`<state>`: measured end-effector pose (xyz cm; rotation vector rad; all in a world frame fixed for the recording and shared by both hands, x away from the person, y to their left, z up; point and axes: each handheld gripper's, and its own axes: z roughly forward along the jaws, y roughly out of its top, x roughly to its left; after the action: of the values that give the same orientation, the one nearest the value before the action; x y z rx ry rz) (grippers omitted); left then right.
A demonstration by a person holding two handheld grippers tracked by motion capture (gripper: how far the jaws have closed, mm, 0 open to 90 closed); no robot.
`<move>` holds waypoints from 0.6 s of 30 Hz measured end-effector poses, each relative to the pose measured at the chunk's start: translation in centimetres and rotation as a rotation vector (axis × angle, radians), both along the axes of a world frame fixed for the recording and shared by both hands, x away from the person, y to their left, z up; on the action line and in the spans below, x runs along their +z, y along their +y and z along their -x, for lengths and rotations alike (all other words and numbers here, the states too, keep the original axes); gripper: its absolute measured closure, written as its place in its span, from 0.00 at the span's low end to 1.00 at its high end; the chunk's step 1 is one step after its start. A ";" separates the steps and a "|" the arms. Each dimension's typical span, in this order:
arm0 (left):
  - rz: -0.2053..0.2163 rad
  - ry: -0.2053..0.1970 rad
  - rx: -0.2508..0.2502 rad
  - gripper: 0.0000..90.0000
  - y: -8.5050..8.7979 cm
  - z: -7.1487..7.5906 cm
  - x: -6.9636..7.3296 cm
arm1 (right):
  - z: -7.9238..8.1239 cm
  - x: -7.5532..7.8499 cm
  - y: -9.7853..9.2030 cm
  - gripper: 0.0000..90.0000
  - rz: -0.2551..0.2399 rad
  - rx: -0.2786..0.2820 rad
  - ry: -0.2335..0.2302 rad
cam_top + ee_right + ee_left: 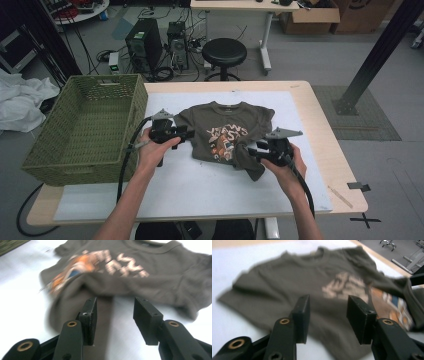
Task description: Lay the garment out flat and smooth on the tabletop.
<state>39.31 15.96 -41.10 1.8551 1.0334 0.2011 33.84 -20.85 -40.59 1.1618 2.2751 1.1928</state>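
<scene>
The dark T-shirt (225,132) lies on the white mat (200,190) in the middle of the counter (320,125), collar toward the far edge, print up, partly folded: its lower right part is bunched and a flap trails toward the person. That looks like a fold half made, the cloth laid down so the next grip can be chosen.

The left gripper (186,134) sits at the shirt's left edge, by the sleeve, and the right gripper (254,150) at the shirt's lower right corner, over the trailing flap. In the left gripper view the jaws stand apart with the shirt (287,290) beyond them and nothing between the pads; in the right gripper view the jaws are likewise released, the flap (75,310) under them but not pinched. Both hands look free to take new hold points.

Left of the shirt the green basket (85,125) overhangs the counter's edge, close to the left hand. Nearer the person than the shirt, the mat is bare, which leaves room for folding.
</scene>
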 end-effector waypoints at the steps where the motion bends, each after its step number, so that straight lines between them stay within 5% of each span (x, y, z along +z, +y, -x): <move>1: -0.002 0.008 0.007 0.59 0.2 0.5 -0.4 | 0.8 -0.1 0.1 0.60 0.006 -0.002 -0.009; 8: -0.006 0.061 0.016 0.59 0.3 2.6 -2.3 | 5.1 -1.0 0.8 0.59 0.066 -0.041 -0.084; 13: -0.019 0.101 0.023 0.59 -1.0 2.4 -3.4 | 5.9 -0.8 1.5 0.56 0.067 -0.065 -0.128; 16: -0.037 0.118 0.018 0.59 -2.1 2.3 -4.1 | 4.8 -1.7 2.0 0.59 0.100 -0.011 -0.068; 18: -0.060 0.103 0.018 0.64 -2.4 2.3 -4.0 | 4.1 -2.4 1.8 0.70 0.109 0.001 -0.020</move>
<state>37.01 13.54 -45.13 1.9273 1.1260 0.1492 29.79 -19.01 -42.96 1.1034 2.2951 1.0624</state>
